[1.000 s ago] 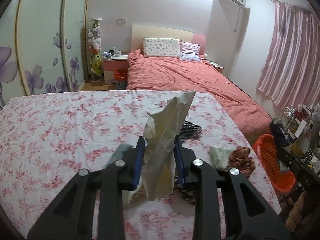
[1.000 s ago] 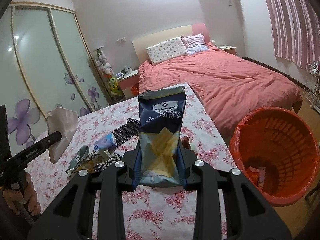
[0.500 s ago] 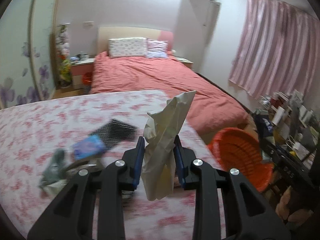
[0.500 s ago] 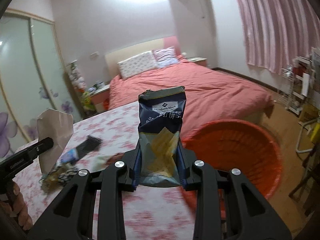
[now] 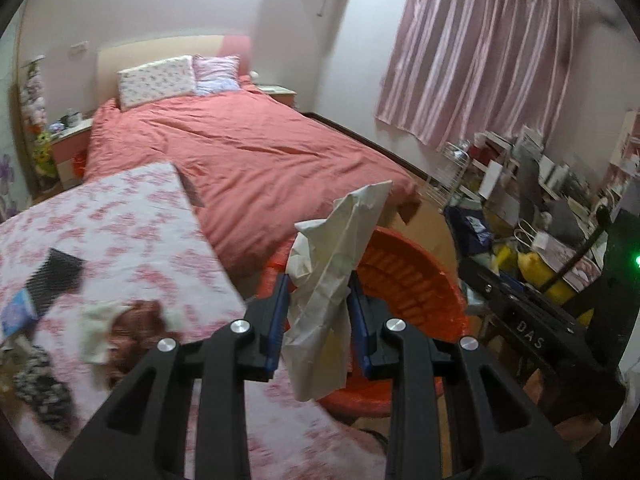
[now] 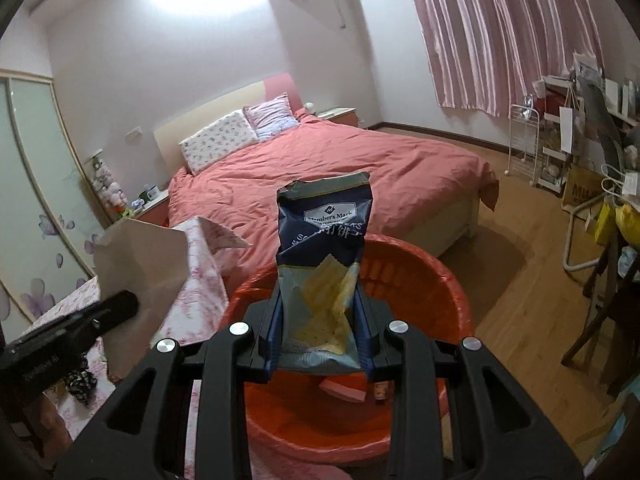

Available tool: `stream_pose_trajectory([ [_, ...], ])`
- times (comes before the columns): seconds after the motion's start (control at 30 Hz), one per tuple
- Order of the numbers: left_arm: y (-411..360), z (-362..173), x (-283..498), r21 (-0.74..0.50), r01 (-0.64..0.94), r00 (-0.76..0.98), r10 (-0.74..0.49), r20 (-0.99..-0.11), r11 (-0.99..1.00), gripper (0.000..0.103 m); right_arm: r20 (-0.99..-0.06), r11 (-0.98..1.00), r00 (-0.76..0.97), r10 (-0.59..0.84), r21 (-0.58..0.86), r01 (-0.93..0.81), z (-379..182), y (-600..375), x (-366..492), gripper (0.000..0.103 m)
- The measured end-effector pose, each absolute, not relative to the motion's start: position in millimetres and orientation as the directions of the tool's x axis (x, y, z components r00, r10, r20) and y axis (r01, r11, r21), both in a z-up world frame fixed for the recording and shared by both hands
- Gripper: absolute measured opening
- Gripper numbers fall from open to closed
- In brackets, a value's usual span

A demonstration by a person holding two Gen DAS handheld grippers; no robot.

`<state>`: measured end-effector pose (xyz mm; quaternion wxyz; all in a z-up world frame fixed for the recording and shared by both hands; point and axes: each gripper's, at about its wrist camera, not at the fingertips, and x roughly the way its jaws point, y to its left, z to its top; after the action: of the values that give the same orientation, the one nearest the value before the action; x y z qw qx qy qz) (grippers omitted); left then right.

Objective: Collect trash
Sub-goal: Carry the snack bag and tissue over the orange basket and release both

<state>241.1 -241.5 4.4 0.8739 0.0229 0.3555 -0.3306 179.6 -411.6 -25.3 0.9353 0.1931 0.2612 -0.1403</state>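
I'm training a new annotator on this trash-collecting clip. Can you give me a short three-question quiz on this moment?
1. True or false: the left gripper is empty.
2. What does the right gripper hold? A) sock B) dark blue snack bag C) bottle
3. What container lies below both grippers?

Key:
1. False: it is shut on crumpled pale paper.
2. B: the dark blue snack bag.
3. The orange basket, with a few bits already in it.
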Motion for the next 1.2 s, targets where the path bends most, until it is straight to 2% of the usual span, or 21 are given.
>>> stream_pose_trajectory([
  [0.7,-302.9,-53.7,261.1,-0.217,0.627,0.412,-0.556,-0.722,0.748,0.030,-0.559,0.849,0.826,-0.074,0.399,0.346,-53.8,-450.1,185.8,0.032],
  [0.83,-299.3,-59.5,266.3,-0.215,0.612,0.413,-0.539,-0.734,0.762,0.040,-0.563,0.851,0.825,-0.056,0.405,0.334,-56.5,-453.6,188.8,0.042],
  [0.9,-295.4,-61.6,269.7,-0.211,0.598,0.420,-0.526,-0.739,0.774,0.047,-0.568,0.849,0.822,-0.049,0.409,0.334,-57.4,-455.8,189.7,0.051],
  [0.97,-290.6,-61.5,270.4,-0.207,0.588,0.428,-0.518,-0.741,0.782,0.053,-0.570,0.847,0.820,-0.049,0.411,0.336,-57.4,-456.1,189.4,0.054],
  [1.2,-263.8,-53.7,274.3,-0.188,0.547,0.469,-0.485,-0.738,0.816,0.058,-0.565,0.858,0.821,-0.081,0.381,0.346,-44.2,-446.6,184.3,0.058],
])
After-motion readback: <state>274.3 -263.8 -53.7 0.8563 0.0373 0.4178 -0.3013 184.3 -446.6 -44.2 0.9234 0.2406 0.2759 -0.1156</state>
